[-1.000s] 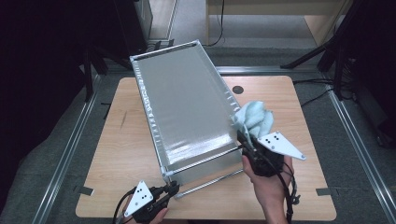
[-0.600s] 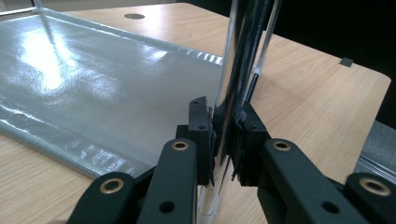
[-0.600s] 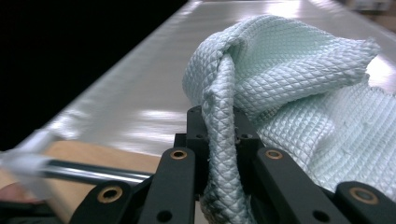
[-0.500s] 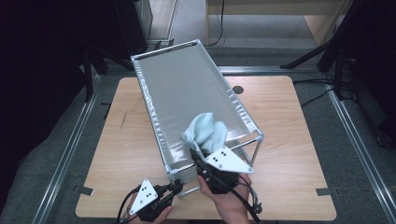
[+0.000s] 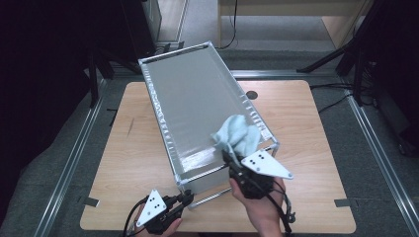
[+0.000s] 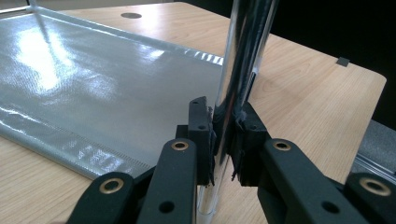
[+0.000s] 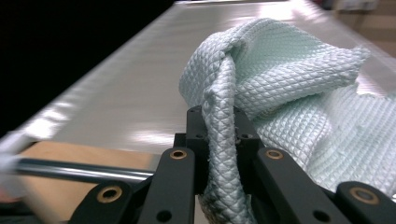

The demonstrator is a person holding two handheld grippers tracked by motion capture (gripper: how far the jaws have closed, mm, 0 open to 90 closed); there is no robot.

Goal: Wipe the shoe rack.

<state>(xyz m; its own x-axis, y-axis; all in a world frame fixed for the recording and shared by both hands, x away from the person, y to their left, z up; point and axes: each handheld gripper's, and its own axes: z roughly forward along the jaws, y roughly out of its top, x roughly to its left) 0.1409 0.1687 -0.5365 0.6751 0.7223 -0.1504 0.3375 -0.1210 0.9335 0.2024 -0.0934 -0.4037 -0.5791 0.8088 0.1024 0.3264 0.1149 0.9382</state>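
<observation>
- High view: the right gripper [image 5: 231, 159] clenches a pale green cloth [image 5: 238, 136] on the grey rack top [image 5: 197, 98], at about five o'clock of that surface.
- Left gripper [image 6: 223, 140] clamps the rack's chrome post [image 6: 243, 56], steadying it on the bench [image 5: 306, 133].
- Judging by the cloth's place, wiping is underway; the twelve o'clock half looks left.
- Any dirt is hard to make out under glare.

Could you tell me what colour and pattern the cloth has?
Pale mint green cloth, diamond-quilted weave; clearest in the right gripper view.
</observation>
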